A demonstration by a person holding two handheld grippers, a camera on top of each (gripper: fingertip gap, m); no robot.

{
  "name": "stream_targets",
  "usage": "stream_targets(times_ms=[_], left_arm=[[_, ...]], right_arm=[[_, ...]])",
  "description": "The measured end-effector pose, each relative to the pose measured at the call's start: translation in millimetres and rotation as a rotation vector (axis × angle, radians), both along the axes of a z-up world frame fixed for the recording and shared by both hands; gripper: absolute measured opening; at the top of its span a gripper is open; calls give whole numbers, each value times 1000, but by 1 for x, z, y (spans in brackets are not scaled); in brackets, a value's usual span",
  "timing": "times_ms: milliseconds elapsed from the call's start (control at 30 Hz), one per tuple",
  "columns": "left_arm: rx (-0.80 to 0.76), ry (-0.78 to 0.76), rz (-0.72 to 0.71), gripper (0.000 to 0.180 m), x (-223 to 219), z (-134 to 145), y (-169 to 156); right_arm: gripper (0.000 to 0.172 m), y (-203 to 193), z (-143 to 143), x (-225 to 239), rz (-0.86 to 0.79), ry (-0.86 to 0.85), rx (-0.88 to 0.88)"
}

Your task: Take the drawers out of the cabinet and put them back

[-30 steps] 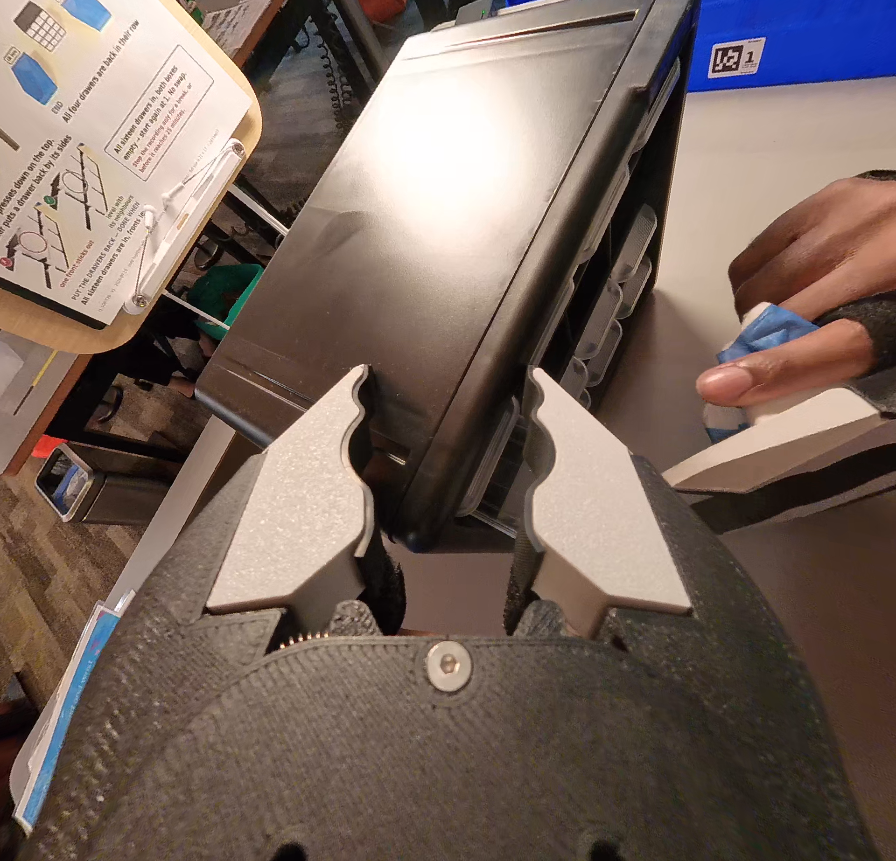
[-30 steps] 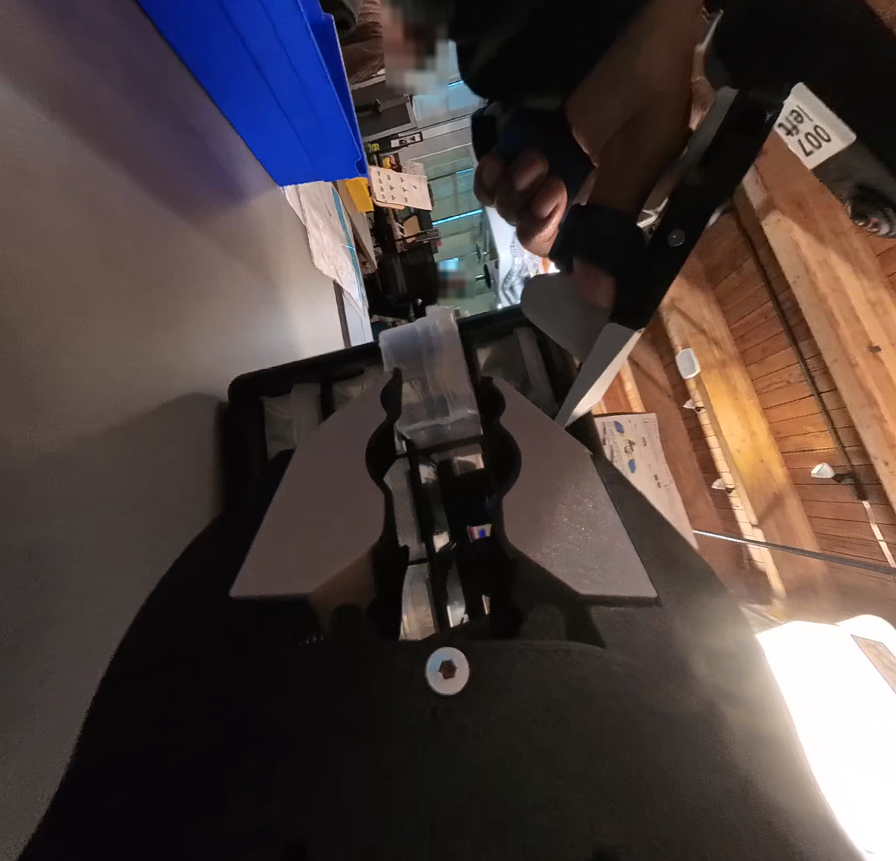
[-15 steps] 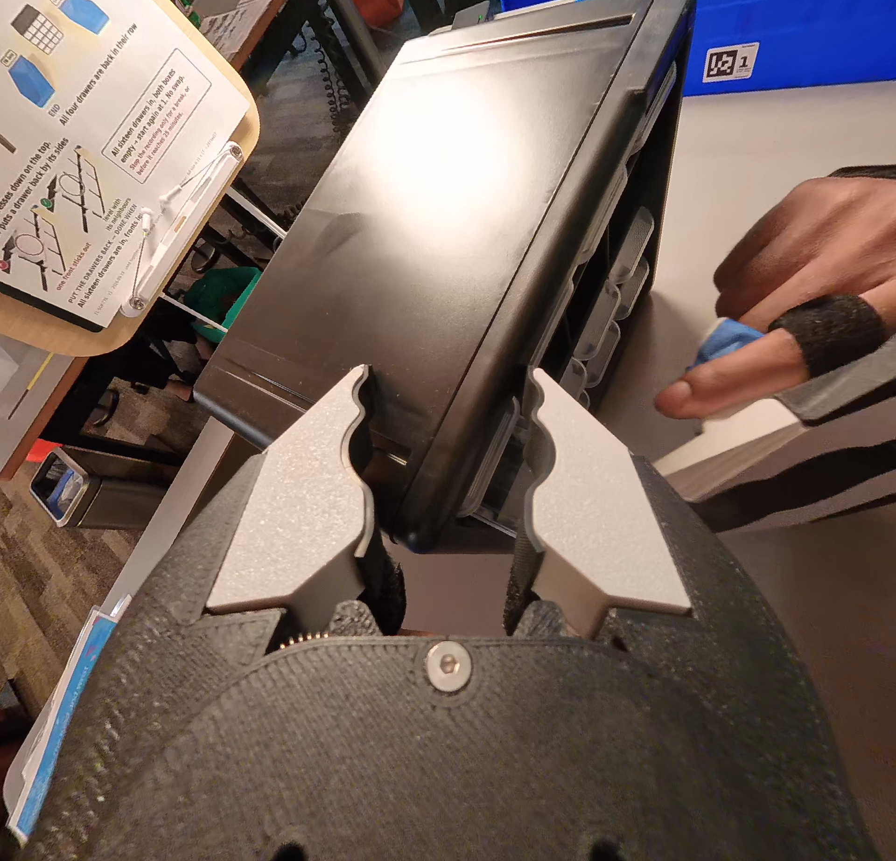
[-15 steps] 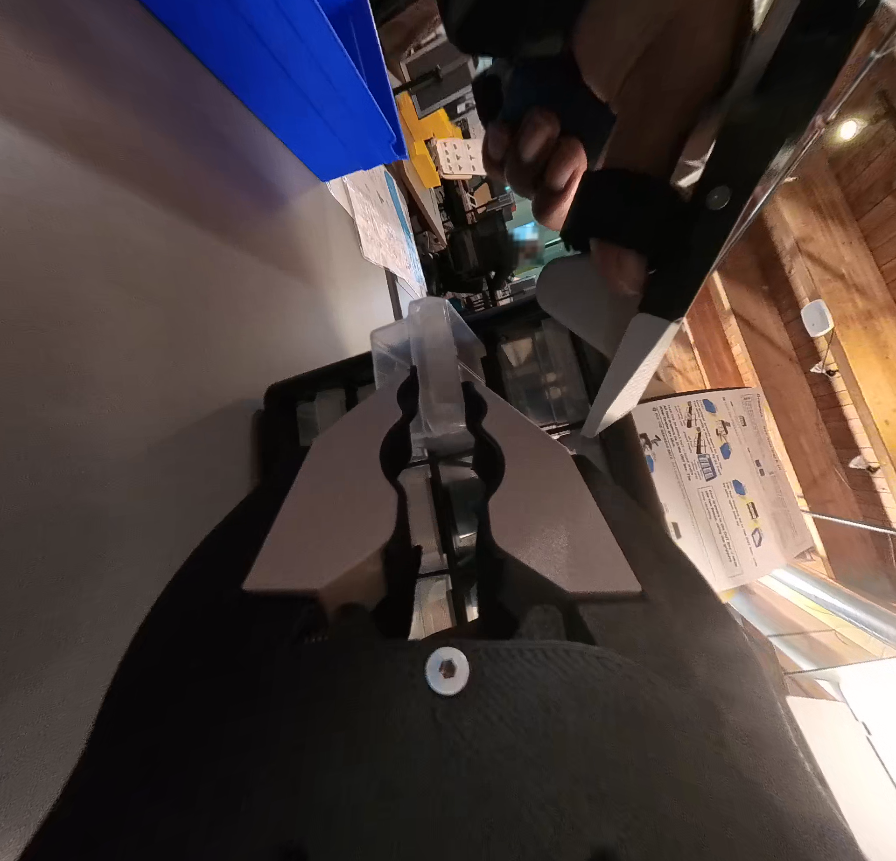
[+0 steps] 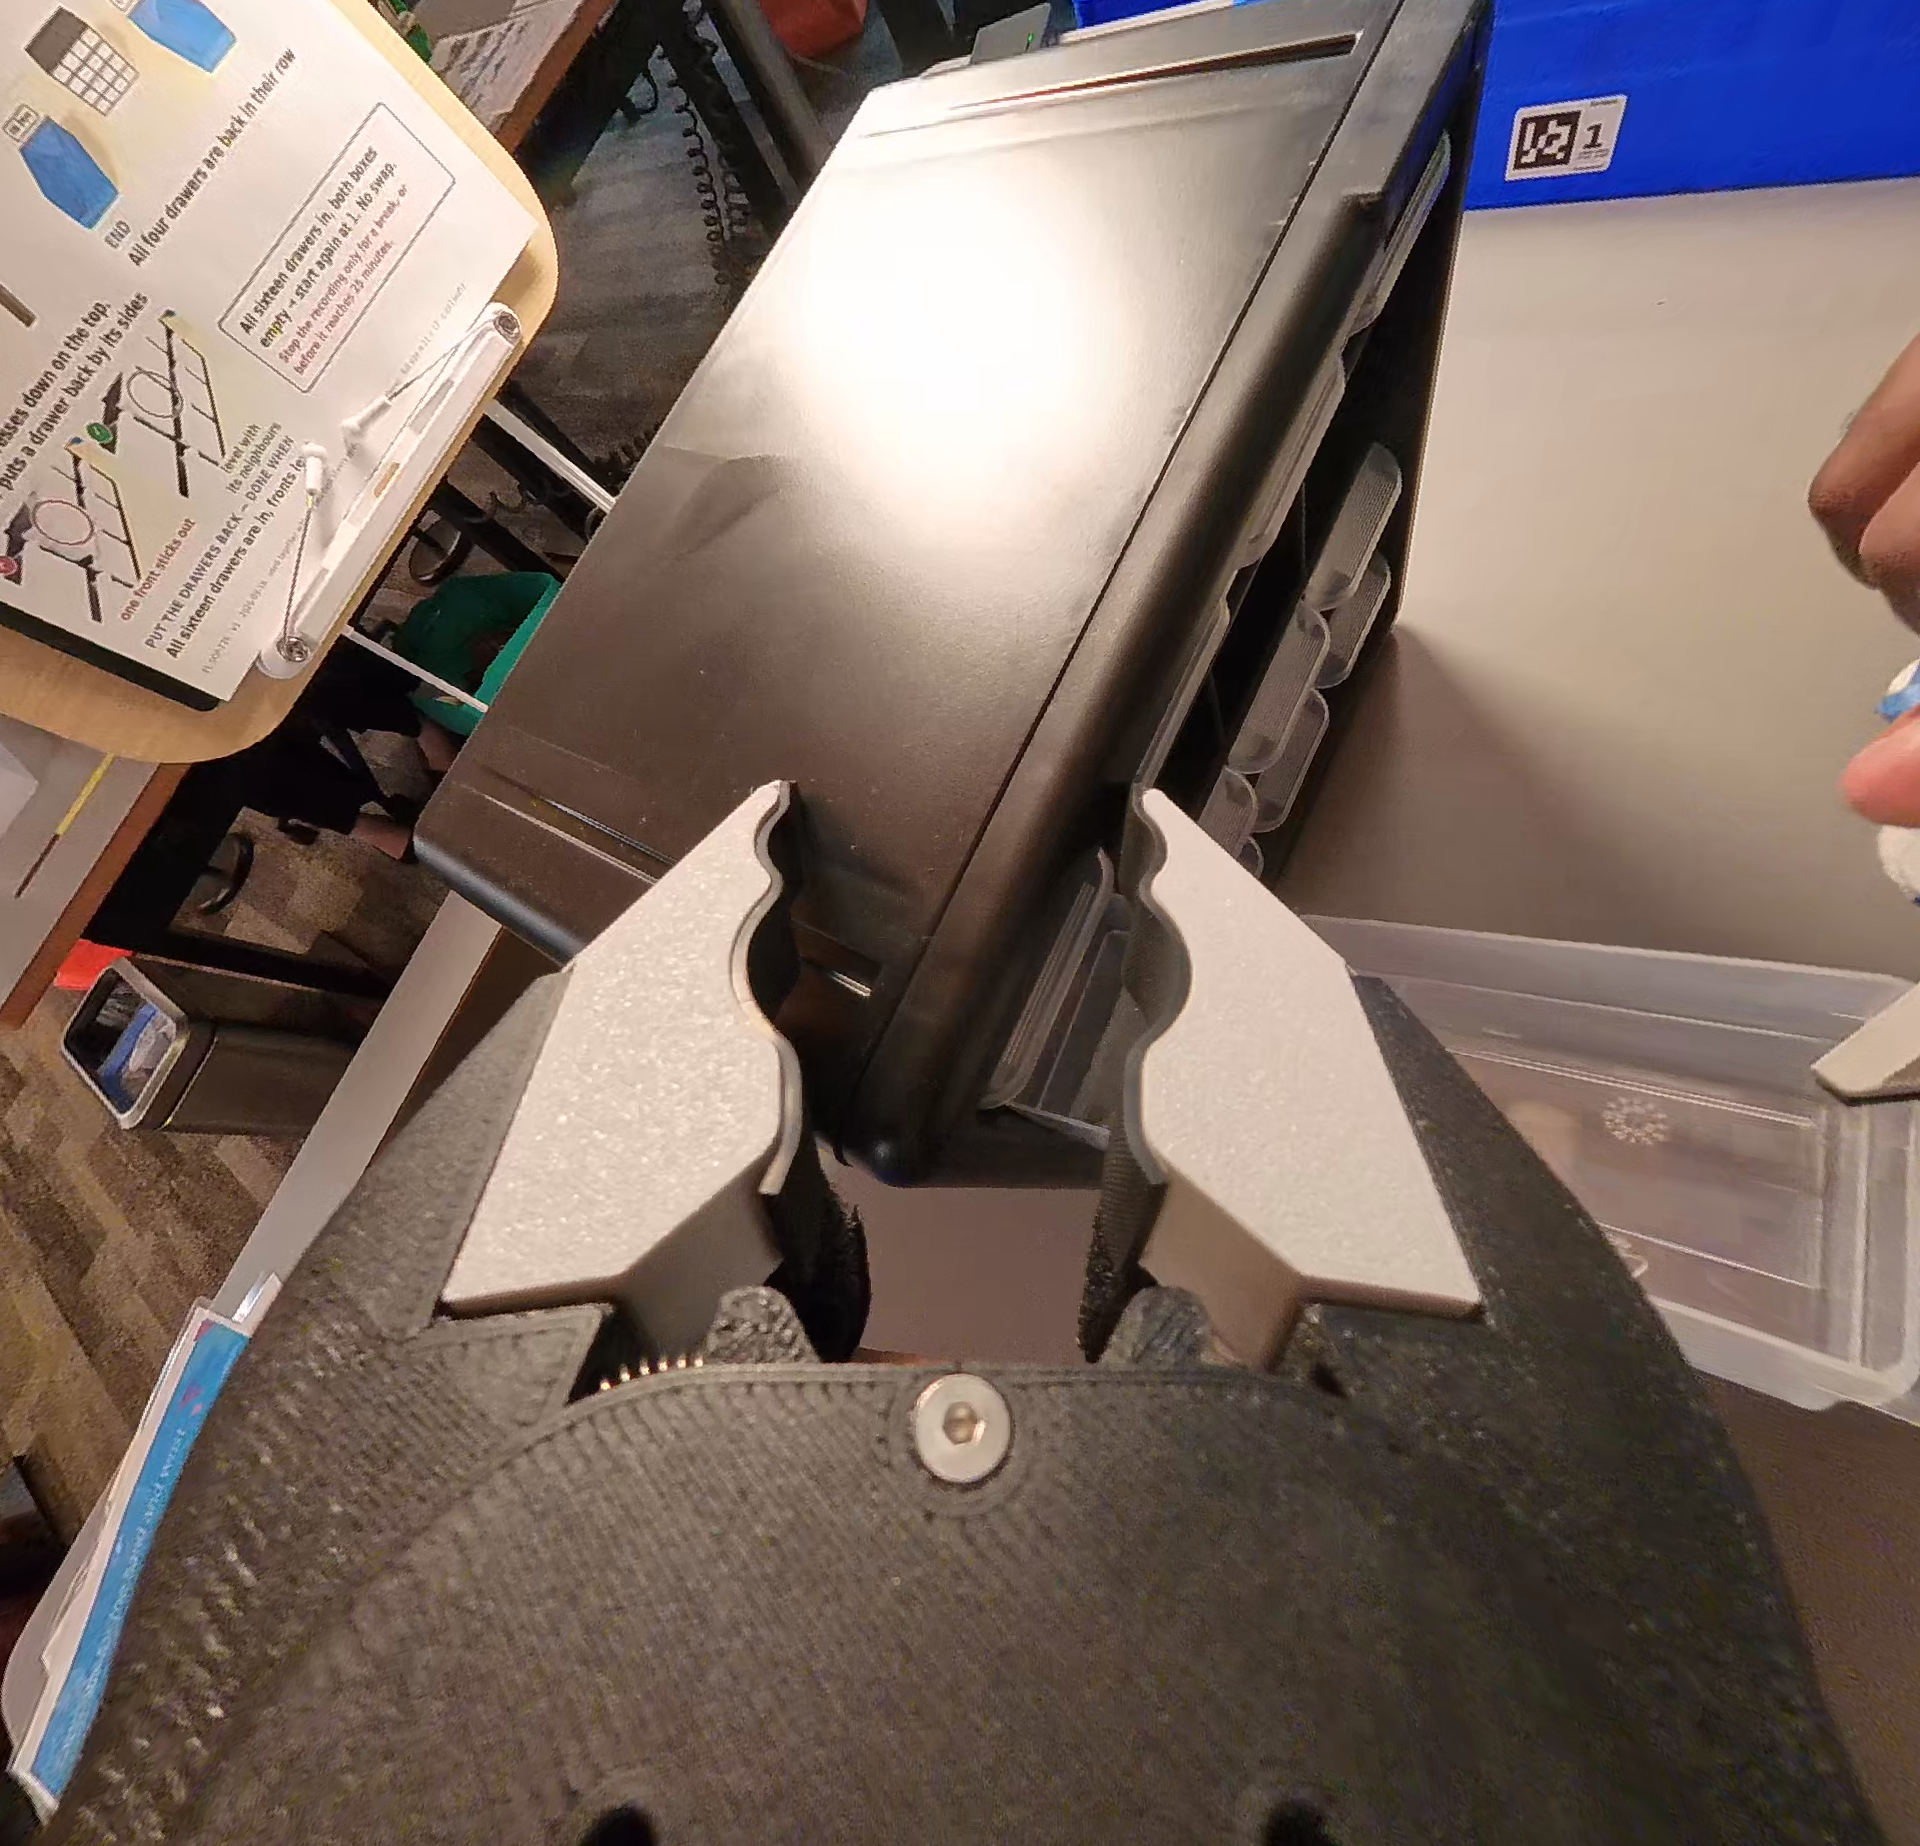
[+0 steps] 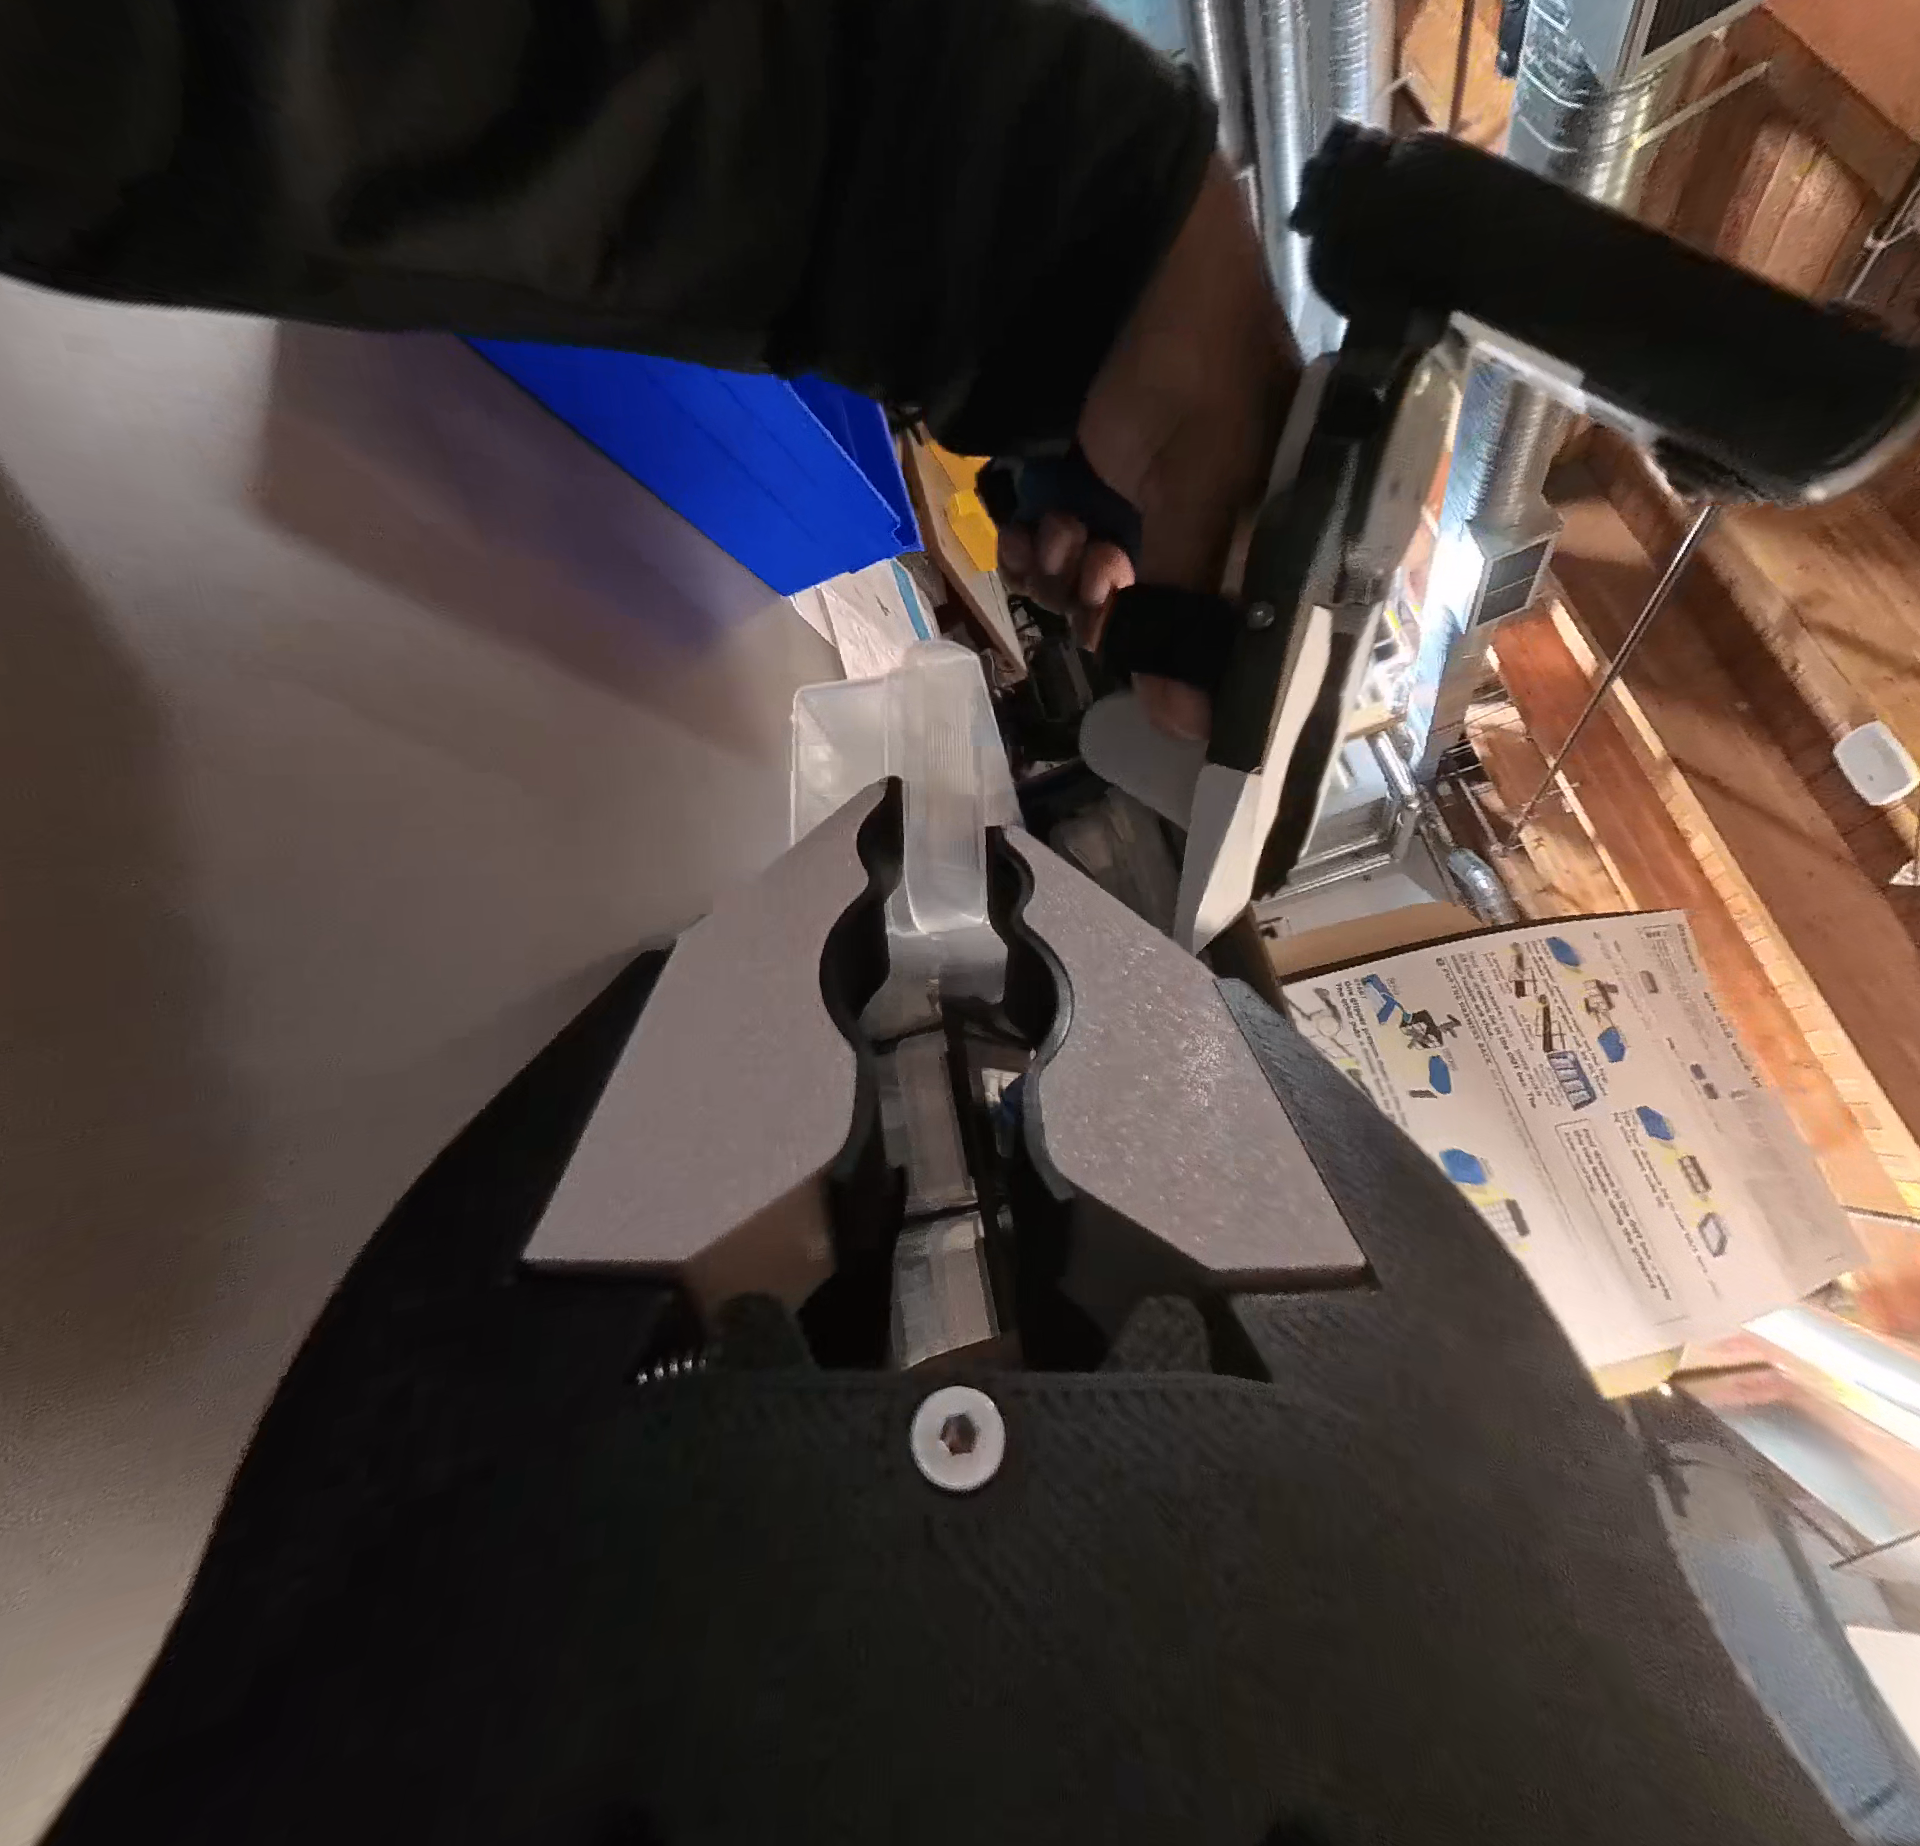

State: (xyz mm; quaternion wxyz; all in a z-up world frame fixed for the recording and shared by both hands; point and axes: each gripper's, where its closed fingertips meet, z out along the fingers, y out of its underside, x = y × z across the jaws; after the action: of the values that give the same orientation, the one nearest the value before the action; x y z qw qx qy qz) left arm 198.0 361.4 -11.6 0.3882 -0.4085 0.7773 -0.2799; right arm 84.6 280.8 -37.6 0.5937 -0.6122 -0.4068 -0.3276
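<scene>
The clear drawer (image 6: 914, 809) is clamped by its front pull tab between the pads of the right gripper (image 6: 940, 809) and projects straight ahead of the fingertips, clear of the cabinet. In the left wrist view the same drawer (image 5: 1683, 1121) lies just right of the left gripper (image 5: 961, 840), low over the table (image 5: 1662, 446).

The left gripper stands wide, straddling the near top corner of the black cabinet (image 5: 935, 446); contact between either pad and the cabinet cannot be confirmed.

Risks:
- The tab is narrow and smooth. The drawer's weight hangs beyond the pads, so a tilt could twist it out of the grip.
- If the cabinet is only loosely braced, it may tip or slide when a drawer is pulled or pushed home.
- The remaining drawers (image 5: 1340, 612) sit ahead and right of the left fingertips; a swing could snag their tabs.
</scene>
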Motion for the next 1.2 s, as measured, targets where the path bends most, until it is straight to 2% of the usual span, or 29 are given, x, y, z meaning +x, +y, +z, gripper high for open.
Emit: stream_targets(times_ms=[333, 367, 500, 633, 733, 800, 900, 967, 1033, 1133, 1200], left_arm=[[1, 0, 0, 64, 0, 0, 0], [1, 0, -1, 63, 0, 0, 0], [0, 0, -2, 64, 0, 0, 0], [-1, -1, -2, 64, 0, 0, 0], [-1, -1, -3, 64, 0, 0, 0], [-1, -1, -2, 64, 0, 0, 0], [0, -1, -1, 63, 0, 0, 0], [1, -1, -1, 64, 0, 0, 0], [0, -1, -2, 63, 0, 0, 0], [2, 0, 0, 63, 0, 0, 0], [4, 0, 2, 63, 0, 0, 0]], right_arm=[[5, 8, 50, 26, -2, 125, 72], [0, 9, 51, 32, -9, 126, 70], [0, 4, 52, 40, 6, 176, 52], [0, -20, 41, 46, -51, 148, 26], [1, -58, 36, 74, -172, 154, 15], [1, -95, 42, 105, -294, 148, 28], [2, -162, 74, 158, -508, 113, 89], [0, -212, 102, 194, -672, 43, 142], [3, -260, 119, 230, -852, -53, 142], [2, -318, 102, 279, -1066, -154, 26], [2, -344, 70, 302, -1149, -187, -49]])
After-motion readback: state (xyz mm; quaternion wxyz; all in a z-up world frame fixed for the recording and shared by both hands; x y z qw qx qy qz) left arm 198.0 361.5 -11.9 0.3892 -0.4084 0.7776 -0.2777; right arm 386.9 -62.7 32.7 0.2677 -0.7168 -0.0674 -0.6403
